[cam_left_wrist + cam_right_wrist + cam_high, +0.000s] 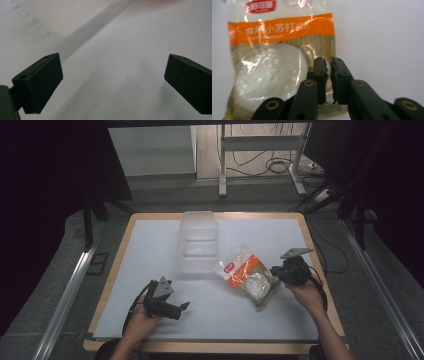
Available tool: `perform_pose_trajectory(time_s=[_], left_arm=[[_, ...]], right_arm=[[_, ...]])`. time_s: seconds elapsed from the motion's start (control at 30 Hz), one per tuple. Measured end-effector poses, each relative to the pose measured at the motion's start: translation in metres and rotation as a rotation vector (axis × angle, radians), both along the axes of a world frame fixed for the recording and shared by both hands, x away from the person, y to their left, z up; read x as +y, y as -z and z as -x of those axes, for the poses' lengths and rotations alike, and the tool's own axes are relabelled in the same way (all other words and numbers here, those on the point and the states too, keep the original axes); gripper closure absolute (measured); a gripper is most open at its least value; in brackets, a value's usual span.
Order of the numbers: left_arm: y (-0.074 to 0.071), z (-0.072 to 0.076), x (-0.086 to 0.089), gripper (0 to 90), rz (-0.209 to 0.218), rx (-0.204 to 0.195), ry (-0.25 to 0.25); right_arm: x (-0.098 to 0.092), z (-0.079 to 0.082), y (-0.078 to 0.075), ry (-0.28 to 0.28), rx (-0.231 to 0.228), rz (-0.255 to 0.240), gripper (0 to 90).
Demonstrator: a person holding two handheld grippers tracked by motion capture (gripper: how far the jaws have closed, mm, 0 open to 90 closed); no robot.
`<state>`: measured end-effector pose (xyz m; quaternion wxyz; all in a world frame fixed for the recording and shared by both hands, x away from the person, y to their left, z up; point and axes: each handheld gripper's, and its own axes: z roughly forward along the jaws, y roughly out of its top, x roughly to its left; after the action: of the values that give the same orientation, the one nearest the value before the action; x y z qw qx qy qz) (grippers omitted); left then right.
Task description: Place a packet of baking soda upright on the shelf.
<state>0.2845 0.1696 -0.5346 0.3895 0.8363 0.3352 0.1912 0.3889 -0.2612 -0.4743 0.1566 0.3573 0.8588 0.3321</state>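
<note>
A clear plastic bag [246,275] with an orange band, a red label and white powder inside lies on the white mat, right of centre. My right gripper [274,272] is at the bag's right edge. In the right gripper view its jaws [329,65] stand almost together, pinching the edge of the bag [274,62]. My left gripper [181,310] rests low near the front left of the mat and points right. In the left gripper view its jaws [112,80] are wide apart with only bare mat between them.
A clear plastic container [198,242] stands at the middle back of the mat, just left of the bag; its corner [62,17] shows in the left gripper view. The white mat [150,250] covers a wood-edged table. Beyond the table are a metal stand and cables on the floor.
</note>
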Motion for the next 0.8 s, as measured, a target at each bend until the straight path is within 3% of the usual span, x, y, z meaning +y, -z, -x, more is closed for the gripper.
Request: perform_pose_trajectory(time_s=[0.17, 0.33, 0.47, 0.53, 0.8], left_arm=[[0.0, 0.0, 0.001, 1.9, 0.003, -0.001, -0.002], [0.0, 0.0, 0.0, 1.9, 0.001, -0.001, 0.0], [0.0, 0.0, 0.0, 1.9, 0.001, 0.0, 0.002], [0.0, 0.0, 0.0, 1.9, 0.001, 0.001, 0.003], [0.0, 0.001, 0.0, 1.9, -0.001, 0.001, 0.006]], right_arm=[[0.001, -0.021, 0.014, 0.04, 0.021, 0.043, 87.7], [-0.003, -0.026, 0.025, 0.051, 0.029, 0.088, 87.9], [-0.004, -0.027, 0.03, 0.042, 0.044, 0.088, 87.9], [-0.003, -0.027, 0.033, 0.034, 0.058, 0.119, 88.2], [-0.008, -0.018, 0.033, 0.037, 0.09, 0.092, 88.6]])
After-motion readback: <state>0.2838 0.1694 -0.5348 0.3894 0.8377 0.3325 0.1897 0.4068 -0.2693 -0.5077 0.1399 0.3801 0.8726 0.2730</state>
